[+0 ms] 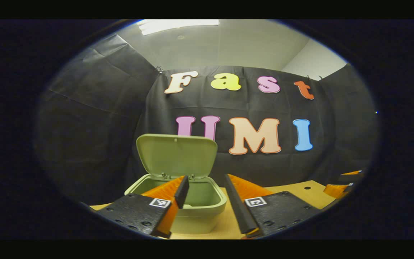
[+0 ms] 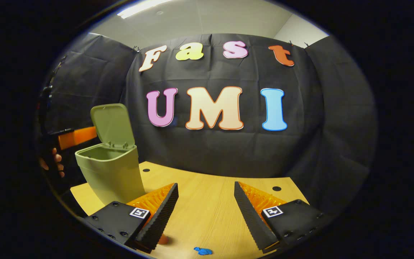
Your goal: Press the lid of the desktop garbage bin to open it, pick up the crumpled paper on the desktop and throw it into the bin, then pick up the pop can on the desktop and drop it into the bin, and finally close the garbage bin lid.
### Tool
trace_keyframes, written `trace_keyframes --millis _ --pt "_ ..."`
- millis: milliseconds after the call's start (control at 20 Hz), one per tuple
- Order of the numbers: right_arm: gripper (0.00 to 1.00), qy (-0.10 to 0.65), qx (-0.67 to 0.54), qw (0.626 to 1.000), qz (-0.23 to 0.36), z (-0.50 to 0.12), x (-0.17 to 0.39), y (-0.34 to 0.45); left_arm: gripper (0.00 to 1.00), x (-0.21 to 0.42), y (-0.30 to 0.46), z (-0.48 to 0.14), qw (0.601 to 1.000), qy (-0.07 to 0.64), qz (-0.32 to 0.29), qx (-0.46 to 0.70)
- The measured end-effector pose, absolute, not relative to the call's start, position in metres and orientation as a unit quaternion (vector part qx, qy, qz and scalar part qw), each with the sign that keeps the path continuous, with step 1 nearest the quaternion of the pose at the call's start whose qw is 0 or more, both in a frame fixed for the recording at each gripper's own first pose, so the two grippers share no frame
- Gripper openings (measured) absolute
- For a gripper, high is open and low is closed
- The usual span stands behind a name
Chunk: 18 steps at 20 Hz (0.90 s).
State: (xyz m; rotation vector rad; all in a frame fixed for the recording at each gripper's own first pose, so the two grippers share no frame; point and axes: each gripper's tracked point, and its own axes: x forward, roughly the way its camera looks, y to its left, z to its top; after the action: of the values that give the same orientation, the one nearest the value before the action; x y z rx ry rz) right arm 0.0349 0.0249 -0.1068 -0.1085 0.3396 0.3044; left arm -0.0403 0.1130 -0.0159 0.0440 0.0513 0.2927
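Observation:
The pale green bin (image 1: pixel 207 212) stands on the wooden table with its lid (image 1: pixel 176 155) swung up and back, so the inside shows. My left gripper (image 1: pixel 205 180) is open, close in front of the bin's mouth and a little above its rim, with nothing between the fingers. In the right gripper view the bin (image 2: pixel 113 176) sits at the left with its lid (image 2: pixel 113 124) upright. The left gripper (image 2: pixel 74 138) and the hand (image 2: pixel 54 162) holding it are just beyond the bin. My right gripper (image 2: pixel 205 186) hangs open over bare table, right of the bin.
The wooden table (image 2: pixel 207 212) has small dark holes near its back edge. A small blue scrap (image 2: pixel 202 250) lies at its near edge. Part of the right gripper (image 1: pixel 343 185) shows at the far right of the left gripper view. Black cloth walls close the booth.

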Motion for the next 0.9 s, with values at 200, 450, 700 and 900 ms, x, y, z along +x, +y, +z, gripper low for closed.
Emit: trace_keyframes --millis 200,450,700,900 --pt "0.98 0.215 -0.07 0.96 0.167 -0.15 0.035 0.022 0.75 -0.045 0.103 -0.008 0.987 0.019 0.156 0.032" --pt "0.98 0.268 -0.109 0.938 0.189 -0.209 0.028 0.017 0.94 -0.054 0.099 0.0 0.983 0.01 0.175 0.05" --pt "0.99 0.341 -0.143 0.907 0.204 -0.274 0.009 0.009 0.94 -0.064 0.098 -0.001 0.981 0.019 0.186 0.052" --pt "0.99 0.385 -0.16 0.884 0.212 -0.308 -0.005 0.003 0.94 -0.074 0.103 -0.002 0.978 0.025 0.197 0.059"
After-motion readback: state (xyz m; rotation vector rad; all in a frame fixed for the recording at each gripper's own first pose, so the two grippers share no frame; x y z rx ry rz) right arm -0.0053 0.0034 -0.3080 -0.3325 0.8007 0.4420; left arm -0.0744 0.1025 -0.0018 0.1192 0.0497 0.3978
